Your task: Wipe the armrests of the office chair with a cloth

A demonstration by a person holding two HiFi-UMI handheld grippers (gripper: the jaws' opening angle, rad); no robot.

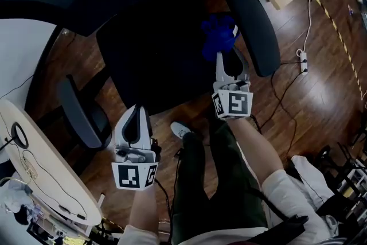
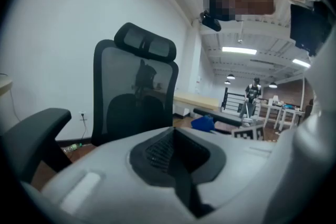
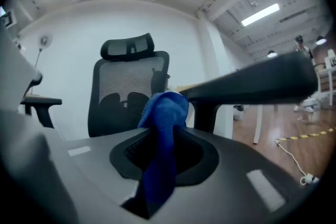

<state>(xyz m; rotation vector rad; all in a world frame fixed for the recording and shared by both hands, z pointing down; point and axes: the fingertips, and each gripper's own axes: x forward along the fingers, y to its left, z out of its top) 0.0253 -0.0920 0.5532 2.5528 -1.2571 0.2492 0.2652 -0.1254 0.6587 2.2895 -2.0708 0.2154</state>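
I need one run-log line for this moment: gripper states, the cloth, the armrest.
left gripper: shut, empty | right gripper: shut on blue cloth | blue cloth: beside armrest, contact unclear

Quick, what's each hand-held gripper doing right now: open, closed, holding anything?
Left hand-held gripper: closed, nothing between its jaws.
Right hand-held gripper: closed on the blue cloth.

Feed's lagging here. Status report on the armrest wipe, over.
Left claw shut, empty. Right claw shut on blue cloth, cloth up beside the right-hand armrest, contact unclear. Nothing seen in the way.
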